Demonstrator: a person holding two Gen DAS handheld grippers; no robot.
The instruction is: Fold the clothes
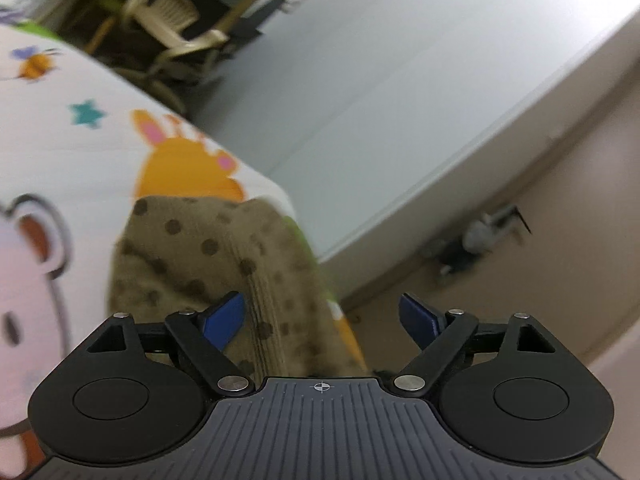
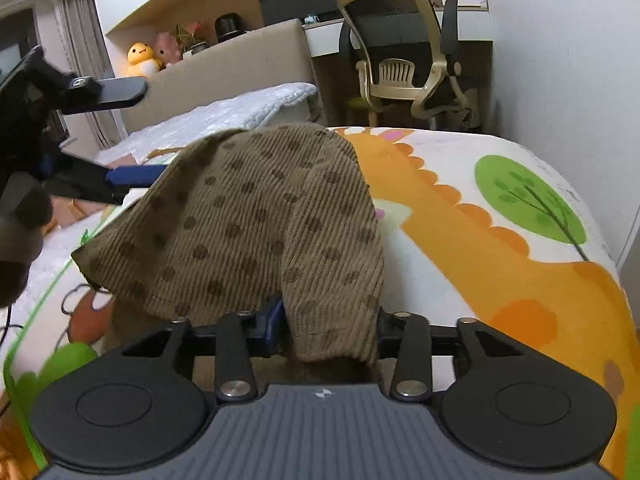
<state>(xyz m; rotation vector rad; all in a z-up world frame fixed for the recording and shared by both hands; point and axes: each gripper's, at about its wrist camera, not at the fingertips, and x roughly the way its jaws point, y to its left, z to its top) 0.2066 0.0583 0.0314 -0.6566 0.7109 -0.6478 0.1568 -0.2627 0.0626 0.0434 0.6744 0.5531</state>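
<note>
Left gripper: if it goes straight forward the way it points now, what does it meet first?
Probably nothing close. The open left gripper points past the brown dotted garment toward the white wall; depth is unclear.

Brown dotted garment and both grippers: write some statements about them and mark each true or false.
1. The left gripper has its jaws spread apart. True.
2. The brown dotted garment lies flat and fully folded. False: it is lifted and draped over the right gripper.
3. The garment's cloth lies between the right gripper's jaws. True.
4. The garment rests on a bare wooden table. False: beneath it is a cartoon-print cover.
5. An office chair stands beyond the printed surface. True.
</note>
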